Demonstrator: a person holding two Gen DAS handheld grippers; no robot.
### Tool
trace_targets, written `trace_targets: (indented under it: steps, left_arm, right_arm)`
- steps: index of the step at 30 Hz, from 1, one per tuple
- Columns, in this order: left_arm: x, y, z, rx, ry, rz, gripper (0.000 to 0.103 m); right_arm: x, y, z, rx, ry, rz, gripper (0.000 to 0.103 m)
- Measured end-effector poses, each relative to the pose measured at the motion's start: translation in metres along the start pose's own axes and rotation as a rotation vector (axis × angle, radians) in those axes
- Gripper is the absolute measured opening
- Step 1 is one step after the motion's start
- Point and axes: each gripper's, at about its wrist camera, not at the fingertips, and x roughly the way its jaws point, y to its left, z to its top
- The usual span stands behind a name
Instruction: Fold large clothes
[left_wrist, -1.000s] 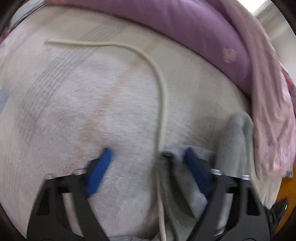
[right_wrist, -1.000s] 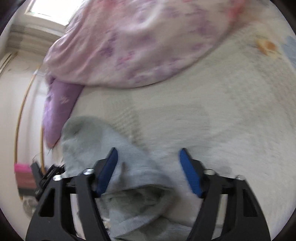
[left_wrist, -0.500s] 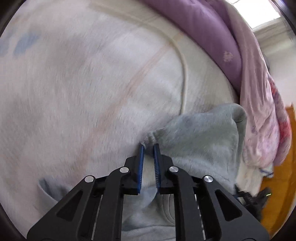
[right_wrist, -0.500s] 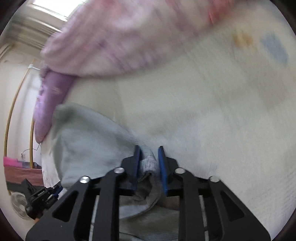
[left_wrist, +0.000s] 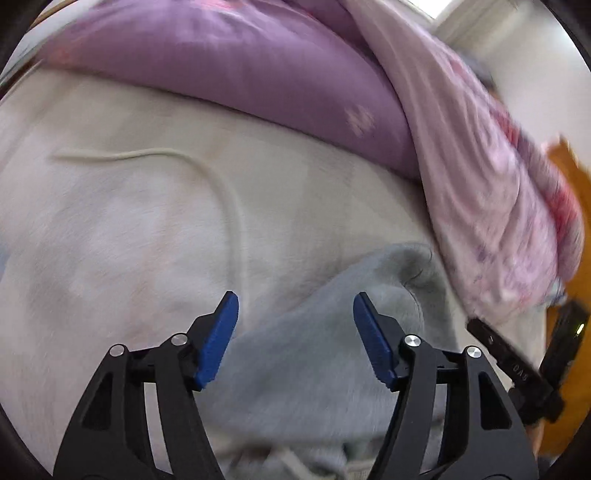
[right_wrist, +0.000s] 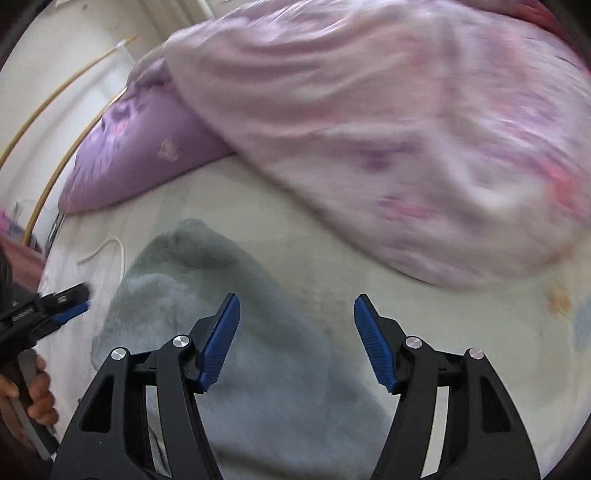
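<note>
A grey fleece garment (left_wrist: 314, 365) lies on the white bed sheet (left_wrist: 110, 240), its far end rounded like a hood (left_wrist: 410, 258). My left gripper (left_wrist: 295, 306) hovers above it with jaws opening, nothing between the blue pads. In the right wrist view the same garment (right_wrist: 236, 321) spreads from lower left toward the middle. My right gripper (right_wrist: 295, 308) hangs over its right edge, jaws opening and empty. The left gripper (right_wrist: 70, 302) shows at the left edge of that view, held by a hand (right_wrist: 37, 398). The right gripper's body (left_wrist: 517, 362) appears at the right of the left wrist view.
A purple pillow (left_wrist: 229, 62) lies along the far side of the bed. A pink floral duvet (right_wrist: 388, 129) is heaped to the right of it. A white cord (left_wrist: 207, 177) curls on the sheet beside the garment. Orange floor (left_wrist: 569, 177) shows past the bed's edge.
Half a second ago both grippers were pinched shut on the grey garment's edge. Now both have let go, opened wide and lifted; the garment lies flat on the sheet.
</note>
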Motion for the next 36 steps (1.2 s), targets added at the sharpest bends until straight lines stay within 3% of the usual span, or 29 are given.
trace_targets:
  steps: [4, 5, 6, 7, 9, 13, 16, 19, 21, 26, 32, 36]
  left_arm:
    - [0.042, -0.027, 0.008, 0.076, 0.038, 0.047, 0.066]
    - [0.048, -0.032, 0.007, 0.104, 0.029, 0.078, 0.053]
    - [0.052, -0.035, 0.005, 0.137, 0.033, 0.102, 0.027]
    - [0.055, -0.037, 0.002, 0.160, 0.046, 0.113, 0.004]
    - [0.034, -0.047, -0.007, 0.210, -0.053, 0.129, 0.004]
    - [-0.030, -0.054, -0.035, 0.237, -0.199, 0.060, 0.004]
    - [-0.074, -0.052, -0.068, 0.236, -0.263, 0.025, 0.004]
    - [-0.109, -0.051, -0.111, 0.228, -0.296, 0.007, 0.004]
    - [-0.127, -0.044, -0.145, 0.204, -0.287, -0.003, 0.004]
    - [-0.149, -0.022, -0.218, 0.115, -0.194, -0.016, 0.004]
    - [-0.129, 0.002, -0.304, 0.079, 0.003, 0.024, 0.004]
    - [-0.119, 0.011, -0.331, 0.061, 0.085, 0.031, 0.009]
  right_arm:
    - [0.040, 0.014, 0.010, -0.019, 0.066, 0.047, 0.061]
    - [0.046, 0.016, 0.010, -0.023, 0.083, 0.057, 0.054]
    - [0.051, 0.017, 0.008, -0.032, 0.089, 0.050, 0.026]
    - [0.051, 0.018, 0.006, -0.053, 0.090, 0.045, 0.007]
    - [0.033, 0.020, 0.002, -0.085, 0.030, 0.045, 0.005]
    - [-0.034, 0.027, -0.020, -0.145, -0.133, 0.045, 0.004]
    - [-0.087, 0.034, -0.051, -0.193, -0.225, 0.042, 0.004]
    - [-0.115, 0.048, -0.084, -0.197, -0.256, 0.044, 0.004]
    - [-0.136, 0.058, -0.117, -0.193, -0.264, 0.045, 0.004]
    - [-0.155, 0.074, -0.196, -0.140, -0.173, 0.056, 0.004]
    - [-0.137, 0.067, -0.280, -0.059, 0.001, 0.005, 0.005]
    - [-0.127, 0.059, -0.300, -0.024, 0.079, -0.019, 0.010]
